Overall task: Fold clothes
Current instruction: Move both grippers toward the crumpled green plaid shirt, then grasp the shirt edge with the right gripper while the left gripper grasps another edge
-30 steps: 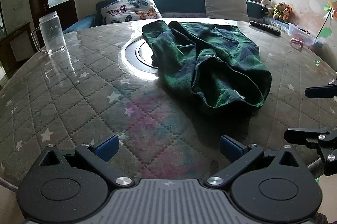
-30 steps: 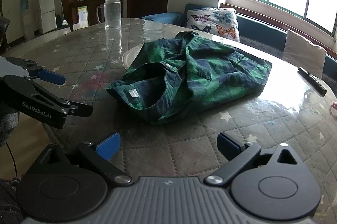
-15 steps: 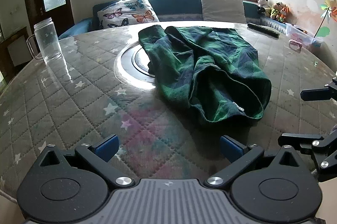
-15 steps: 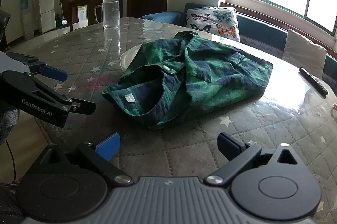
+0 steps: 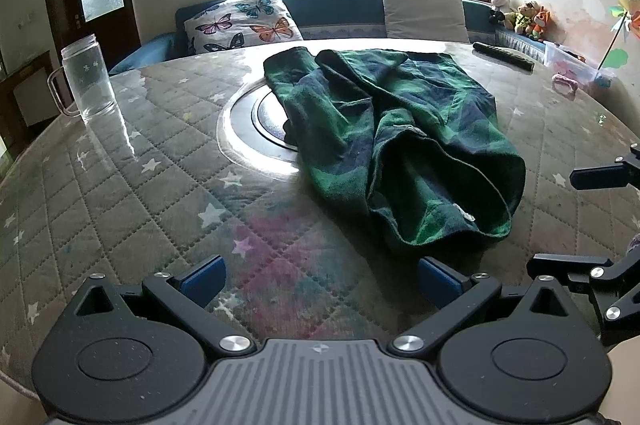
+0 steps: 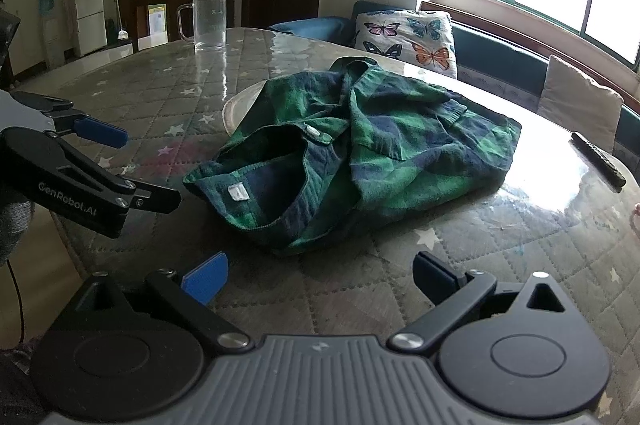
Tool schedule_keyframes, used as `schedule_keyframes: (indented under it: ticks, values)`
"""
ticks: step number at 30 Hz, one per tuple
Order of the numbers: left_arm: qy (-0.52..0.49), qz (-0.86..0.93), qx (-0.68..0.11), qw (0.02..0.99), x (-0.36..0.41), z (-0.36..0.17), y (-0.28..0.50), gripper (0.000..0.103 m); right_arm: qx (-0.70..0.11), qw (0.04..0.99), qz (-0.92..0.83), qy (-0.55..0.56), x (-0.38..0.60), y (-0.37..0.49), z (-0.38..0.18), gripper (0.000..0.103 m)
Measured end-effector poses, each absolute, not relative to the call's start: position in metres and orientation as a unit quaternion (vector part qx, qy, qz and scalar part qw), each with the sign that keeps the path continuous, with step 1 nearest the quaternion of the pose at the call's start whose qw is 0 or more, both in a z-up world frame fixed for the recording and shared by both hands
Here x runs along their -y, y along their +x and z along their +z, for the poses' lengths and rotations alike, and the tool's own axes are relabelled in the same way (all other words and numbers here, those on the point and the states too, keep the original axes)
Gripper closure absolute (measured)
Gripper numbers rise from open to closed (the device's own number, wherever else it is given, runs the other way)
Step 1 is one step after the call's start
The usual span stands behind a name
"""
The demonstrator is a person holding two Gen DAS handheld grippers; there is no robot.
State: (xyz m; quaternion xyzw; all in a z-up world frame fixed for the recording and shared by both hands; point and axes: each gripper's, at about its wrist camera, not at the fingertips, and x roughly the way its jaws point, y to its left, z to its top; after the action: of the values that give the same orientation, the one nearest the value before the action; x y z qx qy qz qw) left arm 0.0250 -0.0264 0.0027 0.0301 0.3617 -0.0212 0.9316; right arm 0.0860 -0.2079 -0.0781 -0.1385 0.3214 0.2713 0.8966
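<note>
Round quilted table [image 5: 120, 185]. Green plaid shirt [image 5: 400, 145] lies rumpled in a loose heap at table centre, partly over the inset turntable [image 5: 248, 121]; long axis runs 12 to 5 o'clock in the left view, collar end nearest. Left gripper [image 5: 320, 275]: fingers spread, empty, shirt at 1 o'clock. Right gripper [image 6: 320, 275]: spread, empty, collar at 12, seemingly nearer. Glass mug [image 5: 86, 81] at 10, well apart.

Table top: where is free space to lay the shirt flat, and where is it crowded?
Bare quilted table lies between the glass jug and the shirt, and on the near edge before both open grippers. The shirt covers the middle; the remote and pink item crowd the far right.
</note>
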Motion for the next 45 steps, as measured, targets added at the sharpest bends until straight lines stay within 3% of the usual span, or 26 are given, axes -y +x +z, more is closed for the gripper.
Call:
schedule_keyframes:
  ticks: [30,45]
  values:
    - [0.045,-0.001,-0.345,0.938,0.007,0.023,0.057,0.0,-0.306,0.902,0.27,-0.144,0.196,0.136,-0.057,0.003]
    - [0.053,-0.022,-0.331,0.942,0.009,0.028,0.111,0.0,-0.302,0.91,0.259,-0.115,0.172,0.23,-0.036,0.017]
